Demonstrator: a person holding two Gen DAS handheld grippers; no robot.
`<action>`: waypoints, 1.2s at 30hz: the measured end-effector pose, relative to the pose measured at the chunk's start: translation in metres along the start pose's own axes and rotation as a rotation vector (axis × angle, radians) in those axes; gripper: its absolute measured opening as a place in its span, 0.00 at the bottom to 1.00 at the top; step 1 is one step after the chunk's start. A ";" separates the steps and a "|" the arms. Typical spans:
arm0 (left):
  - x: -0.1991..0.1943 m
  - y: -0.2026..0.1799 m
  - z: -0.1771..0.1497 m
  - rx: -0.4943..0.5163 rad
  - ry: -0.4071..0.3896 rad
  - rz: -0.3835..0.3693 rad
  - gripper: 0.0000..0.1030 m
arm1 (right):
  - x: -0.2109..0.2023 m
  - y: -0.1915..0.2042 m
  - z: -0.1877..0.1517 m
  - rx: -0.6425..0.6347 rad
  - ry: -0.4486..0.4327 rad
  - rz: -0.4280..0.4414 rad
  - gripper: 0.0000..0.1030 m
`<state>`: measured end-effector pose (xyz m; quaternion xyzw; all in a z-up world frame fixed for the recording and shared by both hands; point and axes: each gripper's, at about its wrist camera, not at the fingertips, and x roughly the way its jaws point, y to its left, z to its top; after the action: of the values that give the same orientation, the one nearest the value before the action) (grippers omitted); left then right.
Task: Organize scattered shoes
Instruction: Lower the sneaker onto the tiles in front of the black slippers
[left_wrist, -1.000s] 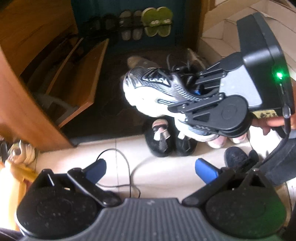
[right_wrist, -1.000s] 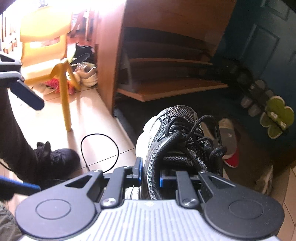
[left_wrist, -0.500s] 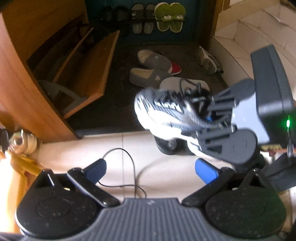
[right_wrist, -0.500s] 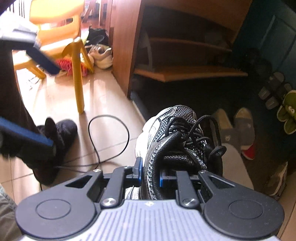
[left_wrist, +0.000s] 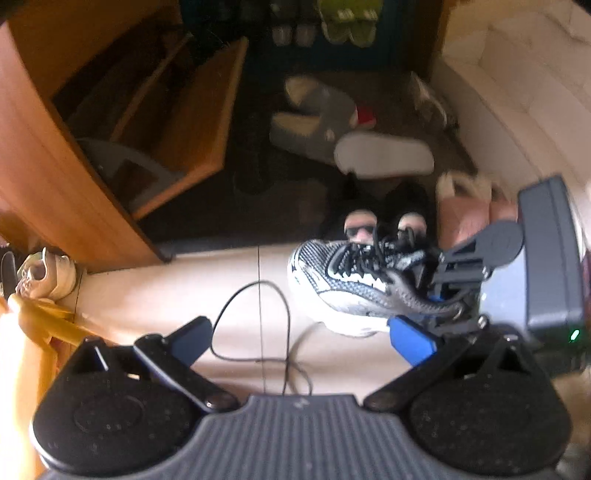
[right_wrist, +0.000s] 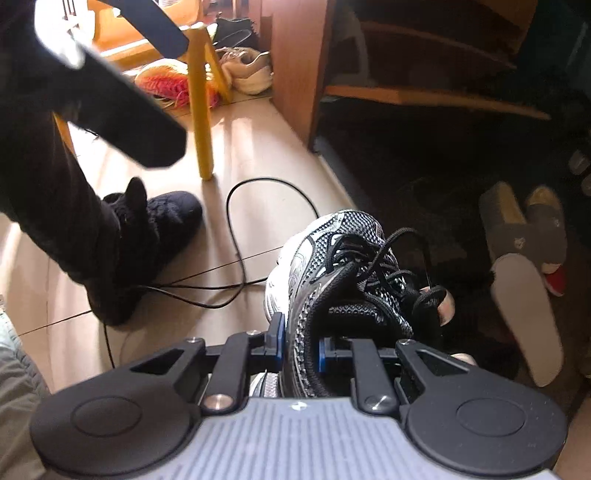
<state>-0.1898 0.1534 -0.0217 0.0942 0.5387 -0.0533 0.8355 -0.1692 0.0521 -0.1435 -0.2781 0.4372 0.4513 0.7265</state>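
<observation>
1. Right tongs (right_wrist: 300, 345): blue pads pinched on the heel collar of the white-and-black mesh sneaker with black laces (right_wrist: 332, 273). The sneaker hangs toe-forward, low over the beige tiled floor (right_wrist: 258, 162), at the edge of the dark doormat (right_wrist: 424, 177). The hold is on soft collar fabric only; the shoe's weight could pull it free or let it swing.
2. Left tongs (left_wrist: 301, 338): spread wide, nothing between them. They offer no support if the sneaker slips.
3. A thin black cable (right_wrist: 236, 236) loops on the floor just beside the toe. Setting the sneaker down here risks landing on it or snagging it.
4. A pair of black slippers with pale faces (left_wrist: 384, 221) lies just behind the sneaker; a careless set-down could knock them.
5. Loose laces dangle and may catch the tongs on release.
6. The wooden shoe cabinet (left_wrist: 55, 177) stands well apart; placement here may leave the sneaker unsorted.
</observation>
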 end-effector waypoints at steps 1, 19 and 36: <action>0.001 0.001 -0.001 0.009 -0.001 0.000 1.00 | 0.005 0.002 -0.001 -0.011 0.010 0.006 0.15; 0.060 -0.010 -0.045 0.112 0.175 -0.040 1.00 | 0.078 -0.001 -0.036 0.042 0.215 0.265 0.43; 0.042 -0.018 -0.008 0.154 0.017 0.018 1.00 | 0.035 -0.052 -0.036 0.858 0.120 0.170 0.43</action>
<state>-0.1831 0.1377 -0.0652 0.1632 0.5391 -0.0864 0.8218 -0.1285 0.0152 -0.1903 0.0598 0.6478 0.2700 0.7099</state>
